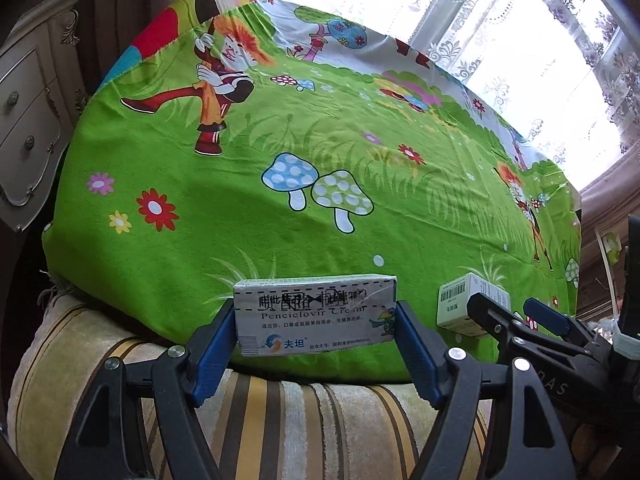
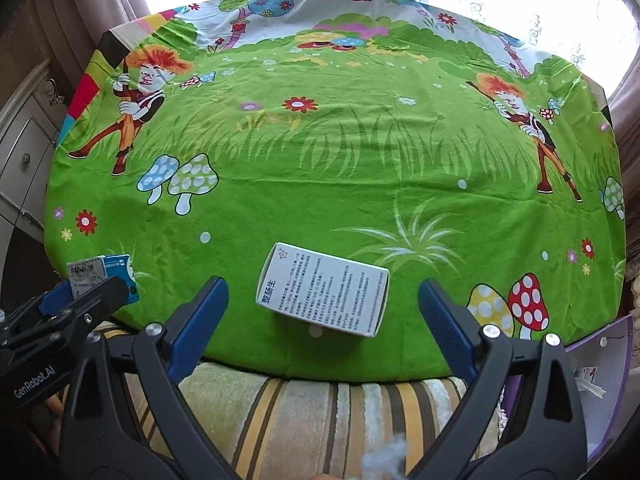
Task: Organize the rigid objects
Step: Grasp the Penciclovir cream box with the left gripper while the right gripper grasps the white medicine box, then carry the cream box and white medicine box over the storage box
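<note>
My left gripper (image 1: pixel 316 320) is shut on a white and blue Penciclovir cream box (image 1: pixel 314 314), its blue pads pressed on the box's two ends at the near edge of the table. The same box (image 2: pixel 102 276) and left gripper show at the far left of the right wrist view. A white medicine box (image 2: pixel 324 294) with printed text lies flat on the green cartoon tablecloth (image 2: pixel 340 152). My right gripper (image 2: pixel 322 300) is open, its fingers either side of that box and apart from it. The white box (image 1: pixel 464 300) also shows in the left wrist view.
The green cartoon tablecloth (image 1: pixel 320 152) covers the table. A striped yellow and brown cushion (image 2: pixel 320 412) lies below the near edge. A cream drawer cabinet (image 1: pixel 28 120) stands at the left. Lace curtains and a bright window are behind. A purple-edged sheet (image 2: pixel 600 364) lies at the lower right.
</note>
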{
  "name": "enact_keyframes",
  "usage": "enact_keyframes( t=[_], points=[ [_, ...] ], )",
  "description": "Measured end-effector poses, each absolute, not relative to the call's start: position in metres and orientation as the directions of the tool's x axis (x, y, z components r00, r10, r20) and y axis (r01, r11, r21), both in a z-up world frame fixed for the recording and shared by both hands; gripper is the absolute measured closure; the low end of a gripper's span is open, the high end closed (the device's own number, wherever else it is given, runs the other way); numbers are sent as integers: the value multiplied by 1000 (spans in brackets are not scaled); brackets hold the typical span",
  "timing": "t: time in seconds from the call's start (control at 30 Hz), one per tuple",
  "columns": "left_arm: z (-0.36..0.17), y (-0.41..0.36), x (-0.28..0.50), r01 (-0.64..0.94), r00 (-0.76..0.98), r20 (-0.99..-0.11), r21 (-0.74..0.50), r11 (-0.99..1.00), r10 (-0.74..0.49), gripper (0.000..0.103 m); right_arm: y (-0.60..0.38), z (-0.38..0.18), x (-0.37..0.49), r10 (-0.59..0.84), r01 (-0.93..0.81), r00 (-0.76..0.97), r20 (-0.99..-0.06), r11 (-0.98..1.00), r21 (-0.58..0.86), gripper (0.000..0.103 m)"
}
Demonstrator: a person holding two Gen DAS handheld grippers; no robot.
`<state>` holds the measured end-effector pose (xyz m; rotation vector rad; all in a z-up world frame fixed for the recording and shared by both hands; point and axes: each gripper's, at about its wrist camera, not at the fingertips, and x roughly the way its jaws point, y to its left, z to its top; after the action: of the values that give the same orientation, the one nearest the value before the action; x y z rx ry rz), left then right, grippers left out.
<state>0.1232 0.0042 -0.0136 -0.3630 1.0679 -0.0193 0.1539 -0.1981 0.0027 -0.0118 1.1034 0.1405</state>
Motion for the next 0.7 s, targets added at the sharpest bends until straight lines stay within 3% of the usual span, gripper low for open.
enact_keyframes(
  t=[0.3,0.33,0.4,0.7],
  points=[
    [-23,3,130,-155,475,-855,-317,936,-211,27,-193,-17,170,76,-103,399,-914,994,38,7],
    [-24,3,131,-154,474,-854,-318,936,-212,27,-193,-19,170,71,-104,399,-914,994,31,8],
    [-25,1,132,-147,475,-852,-321,936,-218,27,-193,-22,172,69,-105,388,-919,994,30,25],
    [-5,-29,128,-12,521,-811,-320,947,-267,27,-218,-6,160,70,-84,443,-894,996,37,26]
  ],
)
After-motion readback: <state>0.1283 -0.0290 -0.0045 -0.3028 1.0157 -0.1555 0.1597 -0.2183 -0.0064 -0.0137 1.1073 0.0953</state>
